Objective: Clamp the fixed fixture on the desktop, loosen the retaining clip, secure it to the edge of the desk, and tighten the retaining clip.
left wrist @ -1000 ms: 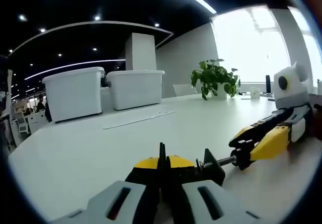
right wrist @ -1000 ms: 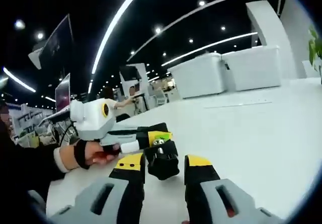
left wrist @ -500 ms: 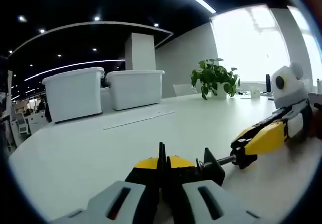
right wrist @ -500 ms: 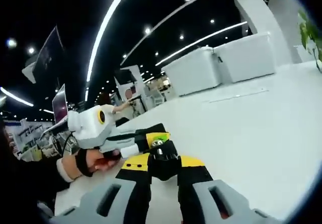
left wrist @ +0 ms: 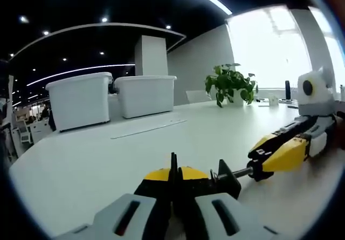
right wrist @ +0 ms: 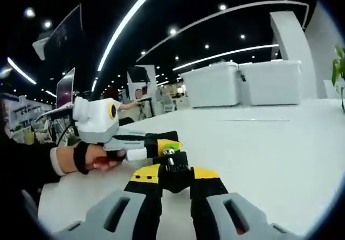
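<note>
The black desk clamp fixture with a threaded metal screw is seen lying on the white desktop, gripped at both ends; in the left gripper view the yellow-tipped left gripper is pressed closed on the fixture's body, no gap being visible between the jaws; from that body the screw's long axis runs to the right, where the yellow and black right gripper is met end-on at the screw's knob; in the right gripper view the right gripper is clenched on the black knob of the fixture, and beyond the fixture the left gripper is seen, carried by a person's hand with a dark strap at the wrist; the coming loosening is judged to turn on this line, the knob lying straight ahead of the right gripper and the body being steadied by the left; the clamp's own opening and the retaining clip are hidden behind the jaws; the desk edge cannot be placed with certainty relative to the fixture; two white plastic storage bins and a green potted plant stand well beyond the fixture.
</note>
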